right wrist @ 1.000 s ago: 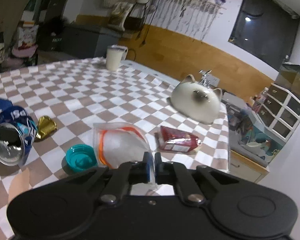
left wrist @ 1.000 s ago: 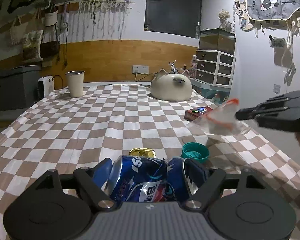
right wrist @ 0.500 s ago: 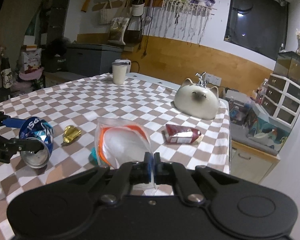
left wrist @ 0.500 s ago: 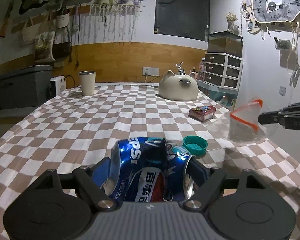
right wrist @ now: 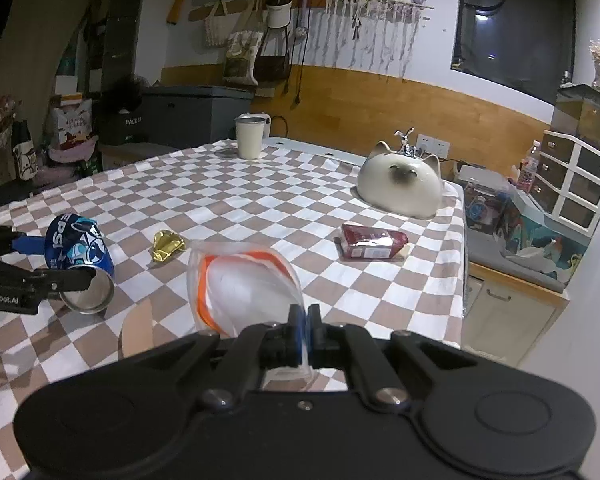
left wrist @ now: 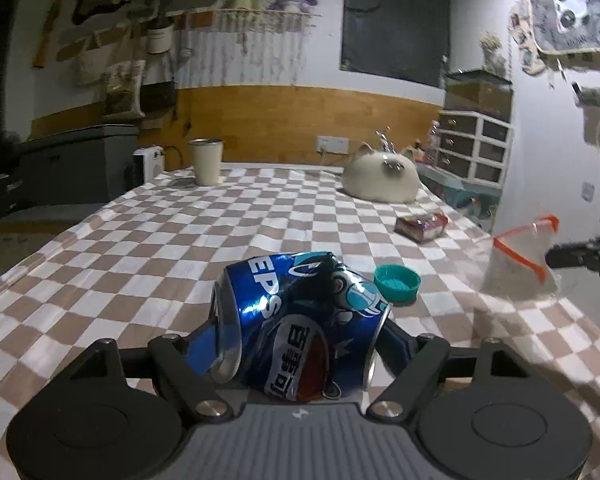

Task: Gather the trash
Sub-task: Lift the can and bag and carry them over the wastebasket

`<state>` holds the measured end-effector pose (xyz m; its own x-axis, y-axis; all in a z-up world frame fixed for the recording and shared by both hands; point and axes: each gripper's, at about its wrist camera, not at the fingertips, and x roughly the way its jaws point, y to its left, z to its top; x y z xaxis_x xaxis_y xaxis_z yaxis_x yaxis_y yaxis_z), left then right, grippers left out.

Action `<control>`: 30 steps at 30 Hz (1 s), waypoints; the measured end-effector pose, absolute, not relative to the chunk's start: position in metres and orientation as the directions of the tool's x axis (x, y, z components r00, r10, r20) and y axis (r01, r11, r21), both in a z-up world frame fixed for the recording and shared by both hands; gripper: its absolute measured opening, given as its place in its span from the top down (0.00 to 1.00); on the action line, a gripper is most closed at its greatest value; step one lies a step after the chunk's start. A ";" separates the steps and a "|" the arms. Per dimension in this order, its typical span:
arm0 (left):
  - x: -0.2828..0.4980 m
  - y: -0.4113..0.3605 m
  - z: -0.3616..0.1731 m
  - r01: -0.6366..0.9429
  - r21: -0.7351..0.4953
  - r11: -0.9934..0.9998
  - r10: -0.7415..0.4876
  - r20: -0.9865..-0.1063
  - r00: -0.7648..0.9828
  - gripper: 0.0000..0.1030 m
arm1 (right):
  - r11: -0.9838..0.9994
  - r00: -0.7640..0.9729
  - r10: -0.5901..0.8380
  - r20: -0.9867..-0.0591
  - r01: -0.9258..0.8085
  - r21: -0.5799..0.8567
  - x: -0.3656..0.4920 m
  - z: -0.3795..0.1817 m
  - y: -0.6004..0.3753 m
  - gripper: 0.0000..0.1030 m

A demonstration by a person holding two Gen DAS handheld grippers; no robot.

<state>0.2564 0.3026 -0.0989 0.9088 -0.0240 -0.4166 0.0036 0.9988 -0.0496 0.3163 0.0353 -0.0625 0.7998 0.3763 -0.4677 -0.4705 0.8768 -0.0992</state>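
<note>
Squarely between hand-held gripper (left wrist: 300, 344) fingers: can (left wrist: 300, 320)

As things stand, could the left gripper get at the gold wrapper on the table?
Probably not yet. The left gripper is shut on the crushed Pepsi can, so its fingers are full. The gold wrapper lies bare on the tablecloth nearby, with nothing over it.
</note>
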 end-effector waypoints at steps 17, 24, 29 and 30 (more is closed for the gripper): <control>0.212 0.237 -0.060 -0.042 -0.086 0.995 0.006 -0.381 0.925 0.22 | 0.888 0.823 0.410 -0.393 -0.458 -0.033 0.270 -0.039 -0.017 0.98; 0.192 0.190 -0.041 -0.012 -0.090 0.996 -0.019 -0.339 0.941 0.22 | 0.901 0.844 0.401 -0.357 -0.434 -0.011 0.245 -0.032 -0.057 0.98; 0.183 0.151 -0.032 0.012 -0.077 0.997 -0.036 -0.326 0.945 0.22 | 0.914 0.856 0.382 -0.348 -0.406 0.002 0.231 -0.029 -0.088 0.98; 0.182 0.143 -0.030 0.018 -0.076 0.997 -0.042 -0.325 0.945 0.22 | 0.916 0.860 0.378 -0.343 -0.401 0.005 0.228 -0.029 -0.094 0.98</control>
<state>0.1818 0.1433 -0.0300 0.9447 -0.0416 -0.3252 0.0179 0.9970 -0.0756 0.2284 -0.0942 -0.0289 0.8600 0.3780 -0.3427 -0.4008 0.9162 0.0047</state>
